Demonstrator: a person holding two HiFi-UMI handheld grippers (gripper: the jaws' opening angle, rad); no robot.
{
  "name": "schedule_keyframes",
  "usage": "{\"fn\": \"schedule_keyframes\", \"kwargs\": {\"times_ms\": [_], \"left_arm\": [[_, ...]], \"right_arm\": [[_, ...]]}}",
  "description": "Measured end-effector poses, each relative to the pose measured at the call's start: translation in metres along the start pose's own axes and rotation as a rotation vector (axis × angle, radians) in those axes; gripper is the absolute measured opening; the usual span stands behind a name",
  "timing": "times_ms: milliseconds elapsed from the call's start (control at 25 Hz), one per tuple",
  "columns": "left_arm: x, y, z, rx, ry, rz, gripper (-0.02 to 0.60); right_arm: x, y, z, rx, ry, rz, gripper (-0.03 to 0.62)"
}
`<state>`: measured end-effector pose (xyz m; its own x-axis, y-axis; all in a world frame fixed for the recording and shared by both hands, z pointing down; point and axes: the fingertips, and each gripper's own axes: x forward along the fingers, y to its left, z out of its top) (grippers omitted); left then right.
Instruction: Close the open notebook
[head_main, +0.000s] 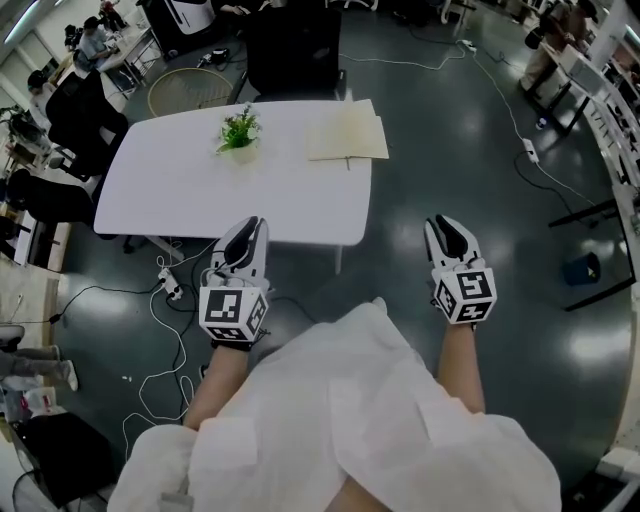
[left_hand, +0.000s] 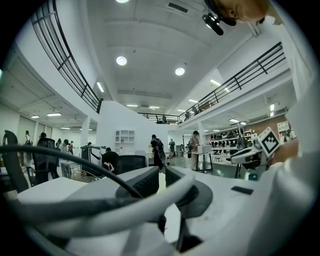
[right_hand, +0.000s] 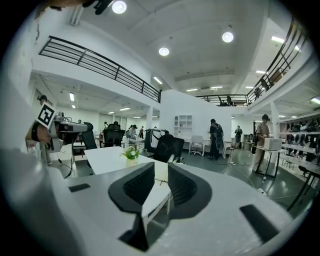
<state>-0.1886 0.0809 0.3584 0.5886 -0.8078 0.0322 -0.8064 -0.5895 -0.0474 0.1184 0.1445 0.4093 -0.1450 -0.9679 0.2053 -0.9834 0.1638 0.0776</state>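
The notebook is cream-coloured and lies flat on the far right part of the white table. Both grippers hang over the floor on the near side of the table, well short of it. My left gripper points level at the table, its jaws a narrow slit apart with nothing in them. My right gripper stands open and empty, off the table's right corner. In the right gripper view the notebook shows through the gap of the right gripper.
A small potted plant stands on the table left of the notebook. A black chair sits behind the table. Cables and a power strip lie on the dark floor by my left side. Desks and people fill the far left.
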Motion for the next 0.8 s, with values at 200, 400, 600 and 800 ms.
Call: {"fn": "schedule_keyframes", "kwargs": {"times_ms": [200, 400, 600, 800], "left_arm": [[0.024, 0.011, -0.006, -0.017, 0.010, 0.015, 0.038], [0.063, 0.029, -0.009, -0.030, 0.028, 0.036, 0.038], [0.116, 0.047, -0.001, -0.035, 0.036, 0.063, 0.038], [0.172, 0.059, 0.002, -0.043, 0.042, 0.088, 0.038]], "right_arm": [[0.031, -0.012, -0.005, 0.000, 0.030, 0.023, 0.086], [0.081, -0.035, -0.012, 0.032, 0.059, 0.043, 0.101], [0.143, -0.064, -0.015, 0.070, 0.097, 0.080, 0.124], [0.204, -0.096, -0.024, 0.095, 0.149, 0.115, 0.133]]}}
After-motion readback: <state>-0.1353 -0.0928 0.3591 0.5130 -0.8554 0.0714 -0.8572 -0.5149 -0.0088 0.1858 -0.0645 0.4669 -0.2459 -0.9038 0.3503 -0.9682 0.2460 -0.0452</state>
